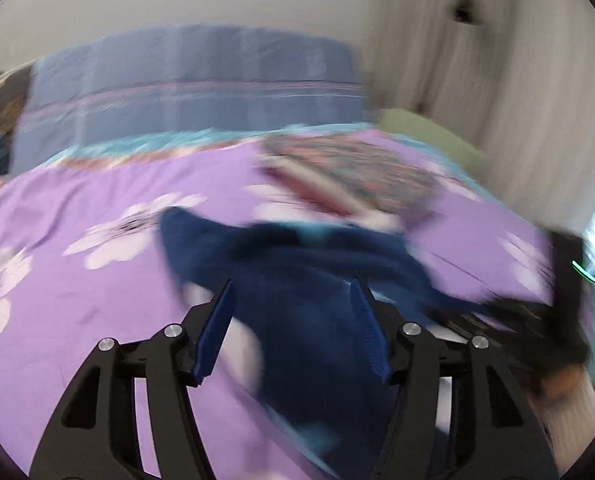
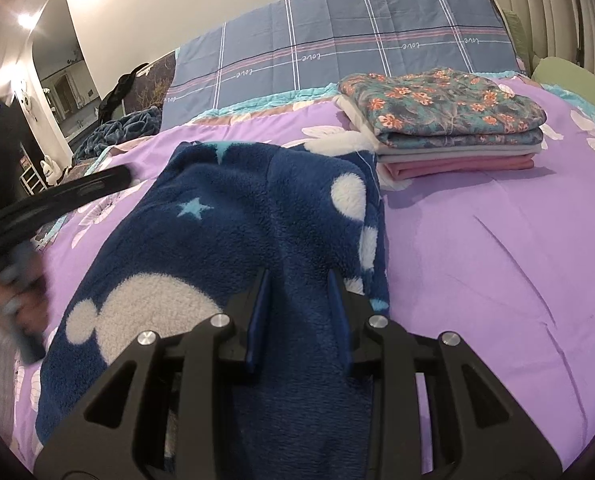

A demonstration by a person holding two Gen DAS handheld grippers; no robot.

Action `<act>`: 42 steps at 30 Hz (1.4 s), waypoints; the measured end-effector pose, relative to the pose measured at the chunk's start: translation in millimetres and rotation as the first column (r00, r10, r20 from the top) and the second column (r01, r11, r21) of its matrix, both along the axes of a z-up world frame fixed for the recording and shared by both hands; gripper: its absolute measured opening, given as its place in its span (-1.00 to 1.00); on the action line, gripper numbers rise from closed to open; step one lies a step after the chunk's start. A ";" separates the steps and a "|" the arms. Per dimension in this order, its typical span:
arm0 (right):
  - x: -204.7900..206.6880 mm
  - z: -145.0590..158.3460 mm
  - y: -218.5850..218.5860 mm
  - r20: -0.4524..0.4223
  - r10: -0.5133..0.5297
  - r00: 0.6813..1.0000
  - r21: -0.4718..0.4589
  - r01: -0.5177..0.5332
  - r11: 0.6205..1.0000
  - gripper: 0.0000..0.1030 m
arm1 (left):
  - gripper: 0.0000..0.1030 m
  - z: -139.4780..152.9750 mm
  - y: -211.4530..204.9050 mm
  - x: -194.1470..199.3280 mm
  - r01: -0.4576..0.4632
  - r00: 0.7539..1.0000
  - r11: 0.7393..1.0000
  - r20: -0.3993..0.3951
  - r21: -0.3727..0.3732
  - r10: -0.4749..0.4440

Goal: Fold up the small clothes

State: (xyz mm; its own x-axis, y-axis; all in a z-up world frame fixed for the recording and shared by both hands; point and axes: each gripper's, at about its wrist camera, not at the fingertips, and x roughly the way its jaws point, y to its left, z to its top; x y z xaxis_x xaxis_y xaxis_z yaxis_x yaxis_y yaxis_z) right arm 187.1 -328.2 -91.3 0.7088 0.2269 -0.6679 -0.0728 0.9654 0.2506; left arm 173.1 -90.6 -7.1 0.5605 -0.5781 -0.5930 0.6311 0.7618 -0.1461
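A dark blue fleece garment (image 2: 233,232) with white blobs and light blue stars lies spread on the purple flowered bedspread (image 2: 477,248). My right gripper (image 2: 299,276) stands open over its near edge, with the fleece between and under the fingers. In the blurred left wrist view, my left gripper (image 1: 291,286) is open above the same blue fleece (image 1: 297,272). The right gripper shows there as a dark blur at the right edge (image 1: 537,320). The left gripper shows in the right wrist view as a blurred black shape at the left (image 2: 57,196).
A stack of folded clothes (image 2: 445,120), floral on top and pink at the bottom, sits on the bed behind the fleece. A blue checked pillow (image 2: 337,40) stands at the headboard. A green cushion (image 2: 569,76) is at the right. A mirror and a crumpled blue cloth (image 2: 125,128) are on the left.
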 end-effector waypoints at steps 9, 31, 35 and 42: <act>-4.8 12.4 4.5 -0.018 -0.027 0.999 -0.035 0.027 0.999 -0.41 | 0.23 -46.3 -22.1 -61.7 0.049 0.999 0.988 0.004 0.147 -0.050; -100.3 31.4 -22.8 -0.001 -0.086 0.996 0.276 0.083 0.958 0.54 | 0.24 -51.0 -20.5 -66.4 0.014 0.999 0.990 0.027 0.142 -0.018; -133.0 10.7 -41.3 -0.112 -0.115 0.987 0.394 0.150 0.907 0.64 | 0.24 -51.2 -21.5 -66.2 0.016 0.999 0.990 0.033 0.139 -0.021; -160.5 -7.7 -43.4 -0.249 -0.073 0.966 0.550 0.203 0.810 0.84 | 0.24 -52.3 -21.2 -68.2 0.010 0.999 0.991 0.038 0.131 -0.015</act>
